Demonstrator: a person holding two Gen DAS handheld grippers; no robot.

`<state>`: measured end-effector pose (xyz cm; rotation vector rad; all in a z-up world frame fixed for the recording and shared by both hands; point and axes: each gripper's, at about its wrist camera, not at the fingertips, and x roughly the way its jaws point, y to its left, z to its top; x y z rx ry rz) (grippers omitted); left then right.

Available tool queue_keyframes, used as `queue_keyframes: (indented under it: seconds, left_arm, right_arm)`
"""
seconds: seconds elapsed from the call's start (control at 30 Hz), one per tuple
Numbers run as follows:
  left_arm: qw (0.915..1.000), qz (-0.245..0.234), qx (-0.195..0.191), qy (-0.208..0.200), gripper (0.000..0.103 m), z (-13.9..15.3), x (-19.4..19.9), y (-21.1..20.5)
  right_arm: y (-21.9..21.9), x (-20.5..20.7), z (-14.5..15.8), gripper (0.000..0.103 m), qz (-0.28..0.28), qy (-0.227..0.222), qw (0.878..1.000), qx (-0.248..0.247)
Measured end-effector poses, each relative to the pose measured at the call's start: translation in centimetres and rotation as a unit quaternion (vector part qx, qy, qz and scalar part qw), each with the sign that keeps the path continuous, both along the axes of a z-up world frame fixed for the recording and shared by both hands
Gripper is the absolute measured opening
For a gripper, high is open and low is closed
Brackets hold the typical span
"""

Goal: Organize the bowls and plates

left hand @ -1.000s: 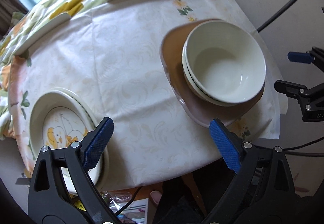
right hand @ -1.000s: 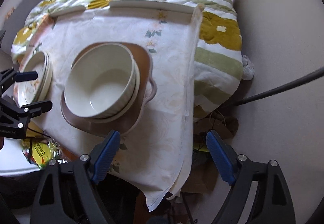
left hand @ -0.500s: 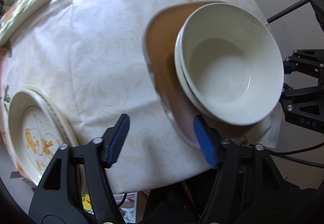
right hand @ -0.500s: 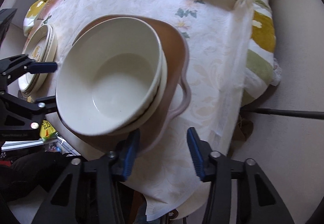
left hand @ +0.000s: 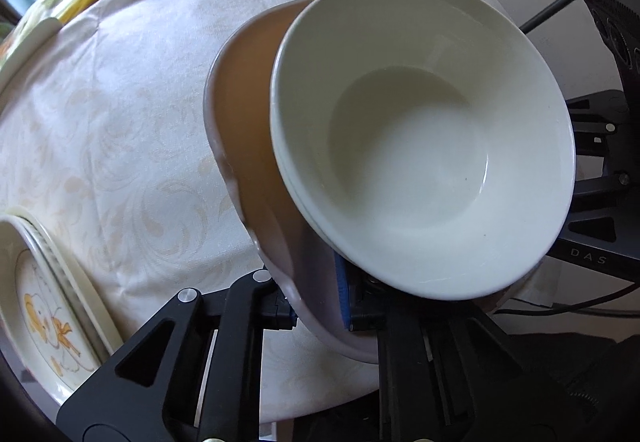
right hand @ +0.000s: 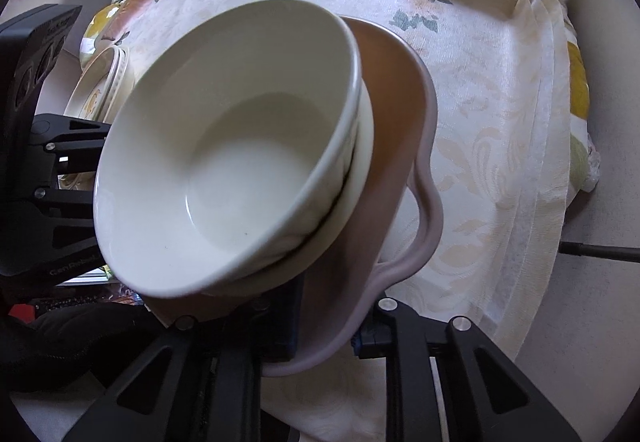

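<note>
Brown tray (left hand: 248, 114) with two stacked white bowls (left hand: 424, 138) sits near the worktop's (left hand: 100, 114) edge. Left claw (left hand: 316, 302) and right claw (right hand: 328, 326) have just been closing and now pinch its near rim. Bowls look stacked already; the tray still needs carrying away.

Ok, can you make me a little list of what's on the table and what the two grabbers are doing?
surface: round table under a pale patterned tablecloth
tray: brown tray with a grey rim and a loop handle
on tray: two stacked white bowls
beside tray: stacked plates with a yellow duck picture
left gripper: jaws just closed, shut on the tray's near rim
right gripper: jaws just closed, shut on the tray's rim near the handle
</note>
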<state>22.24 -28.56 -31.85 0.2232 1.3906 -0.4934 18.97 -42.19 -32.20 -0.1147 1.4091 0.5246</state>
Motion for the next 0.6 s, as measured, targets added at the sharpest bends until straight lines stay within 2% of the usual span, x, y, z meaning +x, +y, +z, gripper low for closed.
queue_keyframes:
  seconds: [0.3, 0.4, 0.6]
  left_arm:
    - [0.999, -0.012, 0.014, -0.042, 0.012, 1.3, -0.7, -0.7]
    - [0.9984, -0.013, 0.009, -0.054, 0.012, 2.9, -0.5, 0.1]
    - [0.9969, -0.01, -0.003, -0.079, 0.012, 7.4, -0.8, 4.2]
  right_arm:
    - [0.5, 0.2, 1.2, 0.018, 0.003, -0.023, 1.0, -0.001]
    - [1.0, 0.4, 2.5, 0.018, 0.005, -0.036, 0.999, -0.005]
    - [4.6, 0.4, 7.2, 0.018, 0.015, -0.062, 0.998, -0.019]
